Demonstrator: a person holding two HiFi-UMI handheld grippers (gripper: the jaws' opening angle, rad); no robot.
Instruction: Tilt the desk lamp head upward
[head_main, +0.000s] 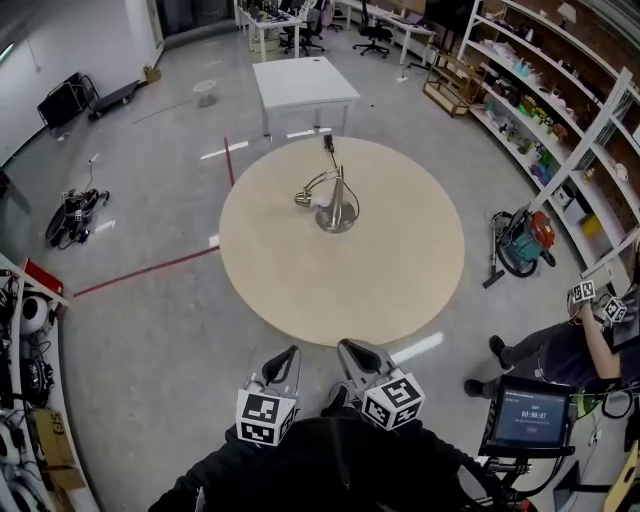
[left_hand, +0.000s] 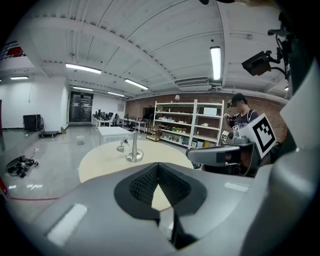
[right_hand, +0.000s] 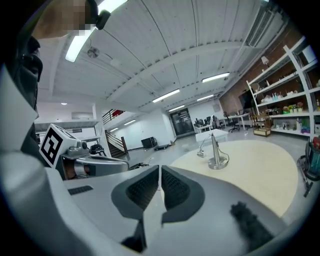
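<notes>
A silver desk lamp (head_main: 335, 205) stands near the middle of the round beige table (head_main: 400, 270). Its thin neck arches left and its small head (head_main: 305, 200) hangs low, pointing down toward the tabletop. Both grippers are held close to my body, short of the table's near edge and far from the lamp. The left gripper (head_main: 290, 353) is shut with nothing in it, and so is the right gripper (head_main: 346, 347). The left gripper view shows the lamp (left_hand: 133, 150) beyond the touching pads of that gripper (left_hand: 158, 165). The right gripper view shows the lamp (right_hand: 216, 152) beyond that gripper's (right_hand: 160, 168) pads.
A white square table (head_main: 303, 82) stands behind the round one. A green and red vacuum cleaner (head_main: 522, 240) sits on the floor at the right. A seated person (head_main: 560, 350) and a monitor (head_main: 528, 415) are at lower right. Shelves (head_main: 560, 90) line the right wall.
</notes>
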